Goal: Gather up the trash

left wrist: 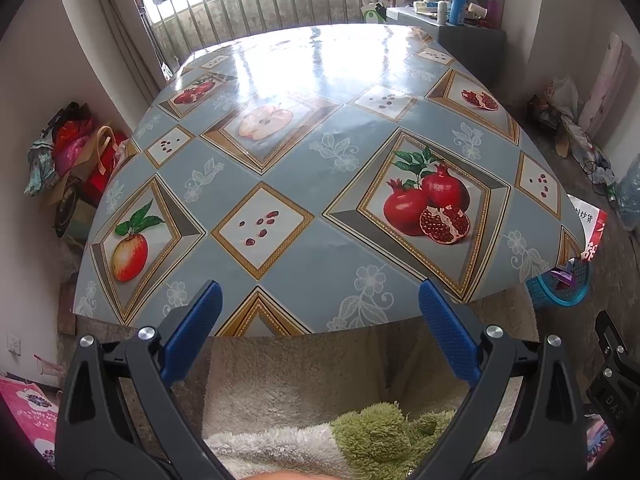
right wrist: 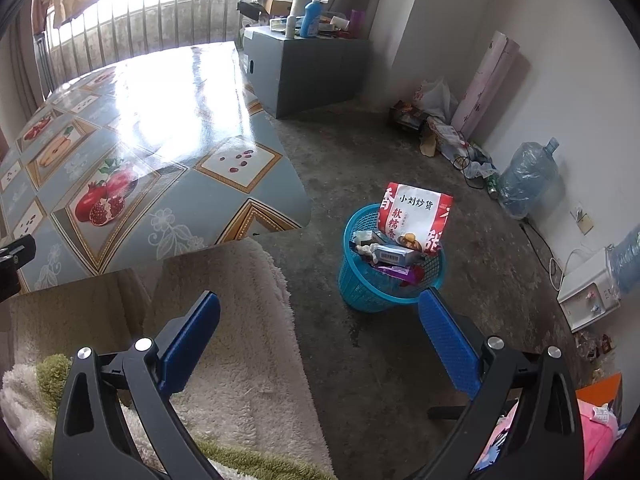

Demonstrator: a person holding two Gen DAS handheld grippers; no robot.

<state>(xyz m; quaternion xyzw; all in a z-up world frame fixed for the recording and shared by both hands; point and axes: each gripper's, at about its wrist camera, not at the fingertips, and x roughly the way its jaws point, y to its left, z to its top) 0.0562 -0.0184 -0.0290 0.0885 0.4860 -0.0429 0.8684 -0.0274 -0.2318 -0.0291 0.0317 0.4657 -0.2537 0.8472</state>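
Both tools, left (left wrist: 320,312) and right (right wrist: 319,322), gape wide, empty; trash sits in the basket (right wrist: 360,292) off the tabletop (left wrist: 288,208) corner.

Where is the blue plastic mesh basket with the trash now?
The blue plastic mesh basket stands on the concrete floor, right of the table with the fruit-patterned cloth, near its front corner. The left wrist view shows only its rim at the far right.

The left tool (left wrist: 320,300) hangs wide apart, holding nothing, over the near edge of the table (left wrist: 288,168).
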